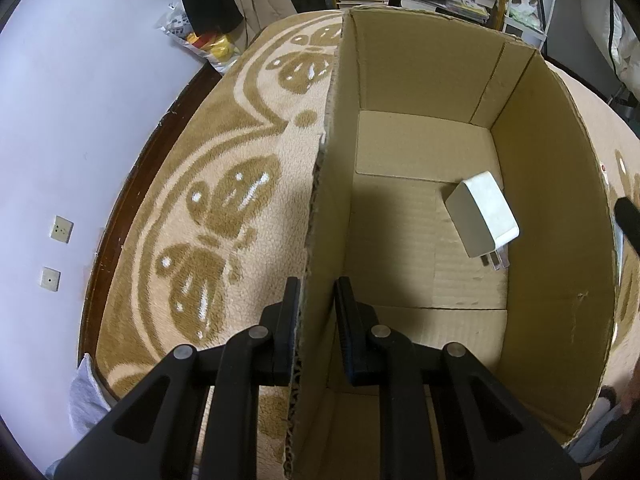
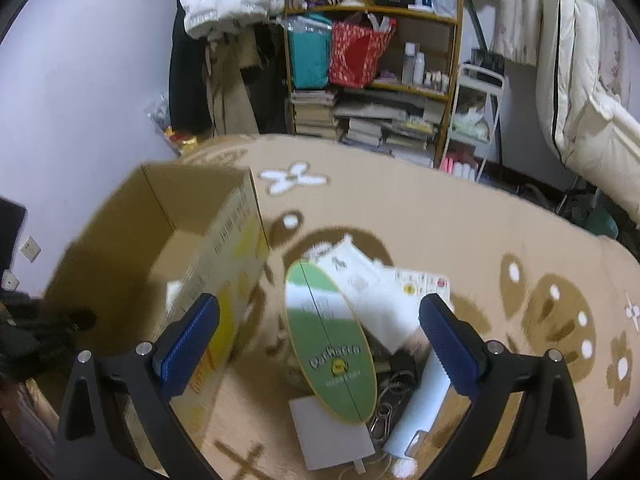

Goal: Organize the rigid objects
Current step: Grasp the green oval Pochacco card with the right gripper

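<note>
Left gripper [image 1: 317,304]: fingers narrow, straddling the box [image 1: 552,240] wall at its near-left edge; you look to be steadying it. Whether the pads actually pinch the cardboard I cannot tell. Inside, one white charger [image 1: 486,210] lies on the floor of the box by the right wall. Right gripper [image 2: 319,334]: fingers wide, holding nothing, poised above the pile on the blanket [image 2: 460,216] just right of the box. Topmost there is the green oval board [image 2: 330,340], tilted over papers [image 2: 376,292]. Step in hand: picking the next item. Next move calls for lowering onto the board and closing across its narrow width
</note>
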Motion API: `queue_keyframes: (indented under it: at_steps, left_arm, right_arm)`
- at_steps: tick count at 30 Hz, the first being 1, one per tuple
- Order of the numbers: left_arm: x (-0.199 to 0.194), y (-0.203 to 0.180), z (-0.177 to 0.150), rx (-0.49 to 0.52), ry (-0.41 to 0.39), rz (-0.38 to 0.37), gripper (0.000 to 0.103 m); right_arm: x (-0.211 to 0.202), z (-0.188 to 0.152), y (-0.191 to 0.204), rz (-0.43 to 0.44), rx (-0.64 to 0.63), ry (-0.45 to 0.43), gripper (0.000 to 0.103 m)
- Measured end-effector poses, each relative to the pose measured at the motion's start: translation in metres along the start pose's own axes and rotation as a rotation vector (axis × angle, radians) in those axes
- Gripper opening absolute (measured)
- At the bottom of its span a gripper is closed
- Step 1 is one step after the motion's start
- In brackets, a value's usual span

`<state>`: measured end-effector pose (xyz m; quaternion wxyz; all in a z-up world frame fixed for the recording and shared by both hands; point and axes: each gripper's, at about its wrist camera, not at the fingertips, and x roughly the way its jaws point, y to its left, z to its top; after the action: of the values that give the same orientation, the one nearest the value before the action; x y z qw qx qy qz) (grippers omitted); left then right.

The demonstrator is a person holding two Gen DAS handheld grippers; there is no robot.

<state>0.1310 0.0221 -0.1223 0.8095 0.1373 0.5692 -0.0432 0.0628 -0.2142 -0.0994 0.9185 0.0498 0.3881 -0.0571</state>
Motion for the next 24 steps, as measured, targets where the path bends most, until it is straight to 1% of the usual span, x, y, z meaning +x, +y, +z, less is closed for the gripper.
queue_keyframes:
  at_steps: [7,10,12,14,16,20,24]
  left_arm:
    - [-0.001,-0.002,-0.001,0.006,-0.001,0.006,0.018]
    - [-0.001,-0.003,0.000,0.008,-0.001,0.010,0.018]
    - [-0.001,-0.004,0.000,0.011,-0.001,0.015,0.018]
    - [-0.001,-0.004,0.000,0.013,0.000,0.019,0.018]
    - [-0.001,-0.004,0.000,0.014,-0.001,0.019,0.018]
    - [-0.002,-0.004,0.001,0.008,0.001,0.014,0.018]
    - [-0.002,-0.005,0.001,0.016,0.000,0.024,0.018]
  right_arm:
    - [0.023,-0.014,-0.014,0.019,0.063,0.030,0.103]
    - [0.033,-0.018,-0.017,0.026,0.067,0.042,0.103]
    - [0.037,-0.019,-0.019,0.038,0.076,0.053,0.099]
    - [0.042,-0.019,-0.020,0.050,0.080,0.068,0.087]
    - [0.045,-0.020,-0.021,0.045,0.072,0.073,0.085]
    - [0.051,-0.021,-0.021,0.045,0.056,0.085,0.084]
    - [0.062,-0.023,-0.022,0.054,0.054,0.117,0.084]
